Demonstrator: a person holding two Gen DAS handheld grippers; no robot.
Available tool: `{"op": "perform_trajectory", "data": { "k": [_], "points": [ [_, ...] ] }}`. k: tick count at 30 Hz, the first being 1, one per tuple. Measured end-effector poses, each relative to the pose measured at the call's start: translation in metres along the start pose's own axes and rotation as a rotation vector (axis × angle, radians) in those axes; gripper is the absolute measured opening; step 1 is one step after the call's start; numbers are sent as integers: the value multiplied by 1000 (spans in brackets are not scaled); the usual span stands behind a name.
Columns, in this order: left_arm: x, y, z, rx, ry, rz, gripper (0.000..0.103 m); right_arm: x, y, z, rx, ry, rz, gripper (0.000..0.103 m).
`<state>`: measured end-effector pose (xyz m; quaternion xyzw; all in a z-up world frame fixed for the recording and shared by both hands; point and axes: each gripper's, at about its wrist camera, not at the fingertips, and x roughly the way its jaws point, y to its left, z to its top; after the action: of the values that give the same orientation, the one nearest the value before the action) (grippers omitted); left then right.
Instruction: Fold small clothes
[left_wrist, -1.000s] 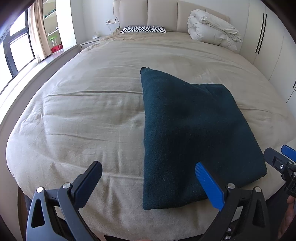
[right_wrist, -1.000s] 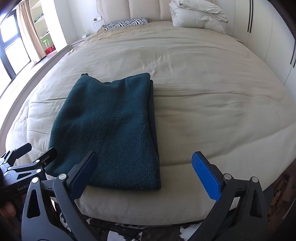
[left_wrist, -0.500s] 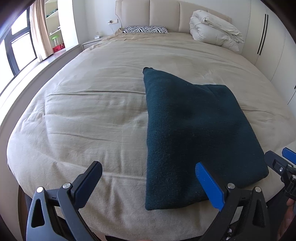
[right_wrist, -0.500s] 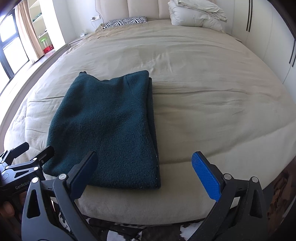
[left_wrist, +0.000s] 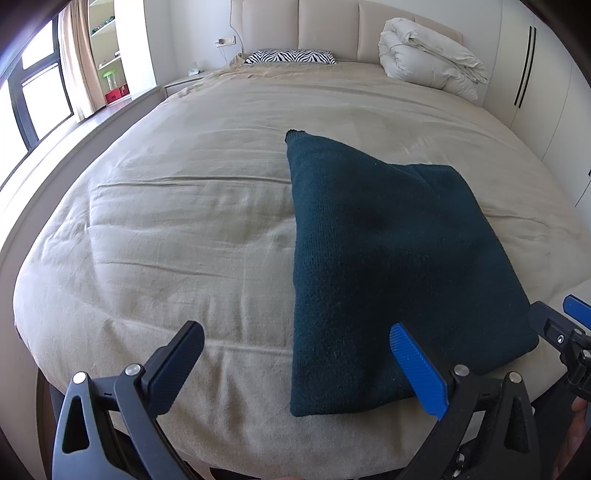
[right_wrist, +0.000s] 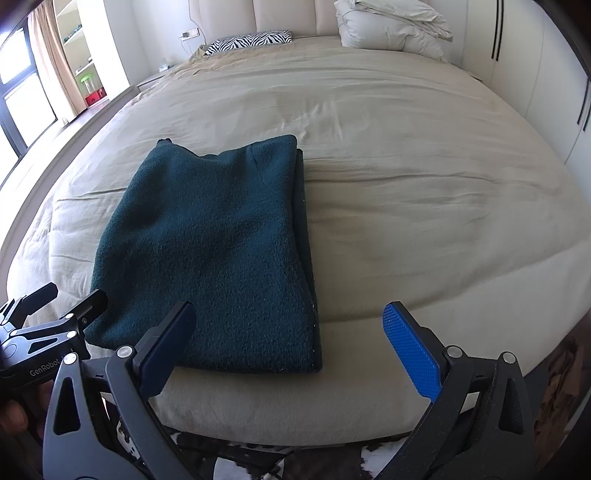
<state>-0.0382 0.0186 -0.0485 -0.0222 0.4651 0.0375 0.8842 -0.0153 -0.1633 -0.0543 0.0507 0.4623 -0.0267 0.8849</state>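
A dark teal knitted garment (left_wrist: 384, 266) lies folded flat near the foot of the beige bed (left_wrist: 177, 229). In the right wrist view the same garment (right_wrist: 218, 251) has its stacked layers along the right edge. My left gripper (left_wrist: 303, 363) stands open and empty just short of the garment's near left corner. Above the bed's near edge my right gripper (right_wrist: 299, 345) is open, with nothing between its fingers, at the garment's near right corner. Each gripper shows at the edge of the other's view.
A rolled white duvet (left_wrist: 428, 55) and a zebra-striped pillow (left_wrist: 290, 57) lie by the headboard. Windows, a curtain and shelves line the left wall. White wardrobe doors (left_wrist: 532, 74) stand to the right. A patterned rug (right_wrist: 373, 458) shows below the bed's near edge.
Both grippers have drifted slightly, so the garment sits a little further right in the left view. The garment itself has not moved, and both stay open.
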Motion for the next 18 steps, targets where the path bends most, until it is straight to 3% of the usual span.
{"op": "perform_trajectory", "data": {
  "k": [18],
  "points": [
    [0, -1, -1, 2, 2, 0, 103, 2, 0, -2, 7, 4, -3, 103]
  ]
}}
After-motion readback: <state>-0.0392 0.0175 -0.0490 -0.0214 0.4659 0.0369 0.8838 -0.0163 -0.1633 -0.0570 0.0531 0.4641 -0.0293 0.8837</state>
